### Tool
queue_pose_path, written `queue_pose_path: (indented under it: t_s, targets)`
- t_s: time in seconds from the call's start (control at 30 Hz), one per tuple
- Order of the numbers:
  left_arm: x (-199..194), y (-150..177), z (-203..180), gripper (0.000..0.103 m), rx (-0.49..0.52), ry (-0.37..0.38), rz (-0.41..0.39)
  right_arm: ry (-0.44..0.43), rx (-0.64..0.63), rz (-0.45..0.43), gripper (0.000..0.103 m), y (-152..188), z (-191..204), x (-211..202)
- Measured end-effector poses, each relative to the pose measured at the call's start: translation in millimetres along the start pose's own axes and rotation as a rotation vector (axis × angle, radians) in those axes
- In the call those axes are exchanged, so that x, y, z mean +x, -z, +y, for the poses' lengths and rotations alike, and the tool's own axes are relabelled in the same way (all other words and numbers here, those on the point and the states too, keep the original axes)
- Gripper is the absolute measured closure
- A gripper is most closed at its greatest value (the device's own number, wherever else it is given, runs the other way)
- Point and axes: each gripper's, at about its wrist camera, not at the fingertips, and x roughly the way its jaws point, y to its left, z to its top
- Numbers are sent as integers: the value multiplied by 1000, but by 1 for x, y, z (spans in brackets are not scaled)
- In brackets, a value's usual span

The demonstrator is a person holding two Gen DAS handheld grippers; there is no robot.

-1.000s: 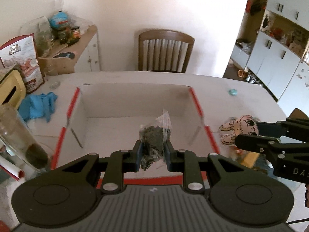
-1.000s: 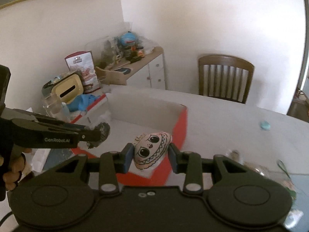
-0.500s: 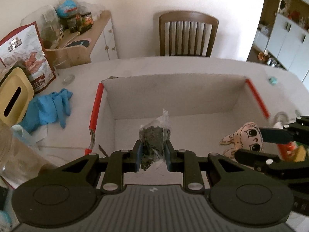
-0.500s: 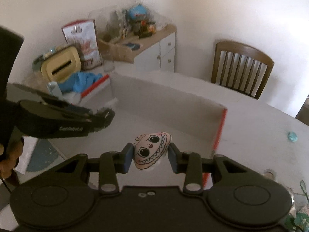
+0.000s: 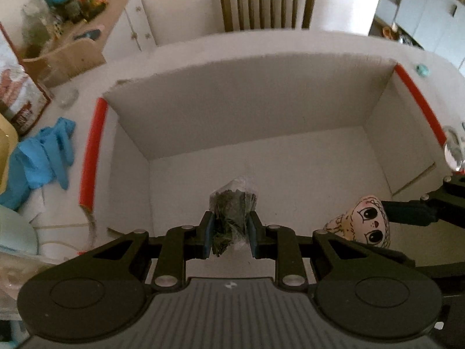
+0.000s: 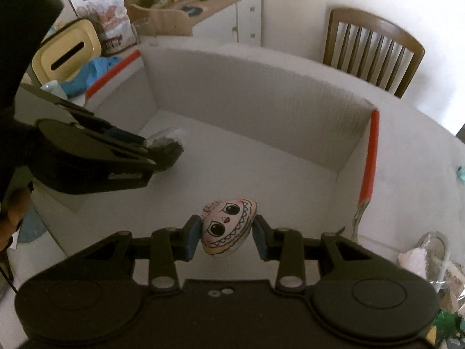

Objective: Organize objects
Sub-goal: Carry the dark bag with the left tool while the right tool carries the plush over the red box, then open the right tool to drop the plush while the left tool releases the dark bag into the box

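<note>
Left wrist view: the left gripper (image 5: 231,237) has its blue pads pressed against a small clear bag of dark dried leaves (image 5: 232,203), which it holds over the floor of a white cardboard box (image 5: 261,93) with red-edged side flaps. The box floor under the bag is bare. At the right edge the right gripper (image 5: 386,218) reaches in from the side, clamped on a small plush face with big black eyes (image 5: 363,221), also inside the box walls. Left of the box on the table (image 5: 180,49) lie blue gloves (image 5: 43,157), with a printed snack bag (image 5: 17,99) at the far left edge. Beyond the far wall of the box stands a wooden chair (image 5: 266,0), and to its left a white cupboard (image 5: 136,20) with jars and clutter on top. A small teal thing (image 5: 422,70) lies on the table past the right flap.

Right wrist view: the right gripper (image 6: 226,237) grips the plush face (image 6: 228,225) between its pads, held tilted above the near right part of the box (image 6: 261,87) floor. The left gripper (image 6: 157,152) comes in from the left, closed on the bag of leaves (image 6: 168,145), hanging over the left part of the floor, well apart from the plush. A person's hand (image 6: 11,221) shows at the left edge under that gripper. Behind the left flap sit a yellow container with a slot (image 6: 68,49), the blue gloves (image 6: 87,75) and the snack bag (image 6: 101,8). The chair (image 6: 375,49) stands far right; clear plastic wrappers (image 6: 427,258) lie on the table near right of the box.
</note>
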Motion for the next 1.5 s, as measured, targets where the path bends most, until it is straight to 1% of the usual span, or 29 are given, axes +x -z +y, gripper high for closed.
queue_pose_path:
  t_s: [0.23, 0.37, 0.43, 0.5, 0.57, 0.67, 0.7, 0.73, 0.77, 0.8, 0.87, 1.0, 1.07, 1.1, 1.13, 1.2, 1.4, 1.5]
  targets:
    - [7, -1, -3, 79, 15, 14, 46, 4, -12, 49, 65, 2, 3, 7]
    - [6, 2, -2, 78, 9, 20, 48, 12, -29, 58, 63, 4, 7, 8]
    - [4, 3, -2, 78, -2, 24, 49, 8, -26, 56, 58, 4, 8, 6]
    - [1, 4, -3, 77, -7, 31, 47, 6, -26, 50, 57, 4, 9, 4]
    - [-2, 4, -1, 75, -14, 40, 40, -1, -22, 41, 55, 2, 9, 0]
    - [-7, 3, 2, 67, -36, 53, 29, -8, -20, 23, 53, 3, 9, -8]
    - [-10, 3, 3, 59, -40, 55, 22, -7, -20, 17, 51, 3, 9, -11]
    - [-13, 3, 4, 53, -41, 53, 12, -9, -19, 9, 51, 4, 10, -13]
    - [-17, 3, 4, 51, -40, 51, 3, -12, -16, 2, 49, 4, 10, -17]
    - [-20, 3, 4, 49, -37, 50, -5, -11, -13, -7, 44, 4, 11, -21]
    - [-27, 3, 3, 49, -31, 50, -17, -3, -7, -25, 40, 5, 11, -28]
    - [-40, 3, 2, 49, -28, 54, -42, -20, 17, -55, 39, 5, 7, -42]
    - [-47, 3, 2, 49, -23, 58, -57, -25, 29, -68, 36, 6, 6, -51]
    - [-51, 4, 0, 48, -18, 55, -66, -26, 32, -77, 33, 6, 6, -54]
    - [-55, 4, -1, 45, -15, 53, -76, -30, 36, -89, 32, 6, 6, -59]
    - [-63, 5, -1, 42, -18, 52, -99, -33, 42, -107, 27, 8, 5, -71]
    - [-87, 10, -13, 41, 5, 42, -160, -41, 57, -155, 26, 15, -2, -97]
    - [-97, 13, -19, 37, 6, 54, -180, -59, 80, -178, 25, 19, -7, -108]
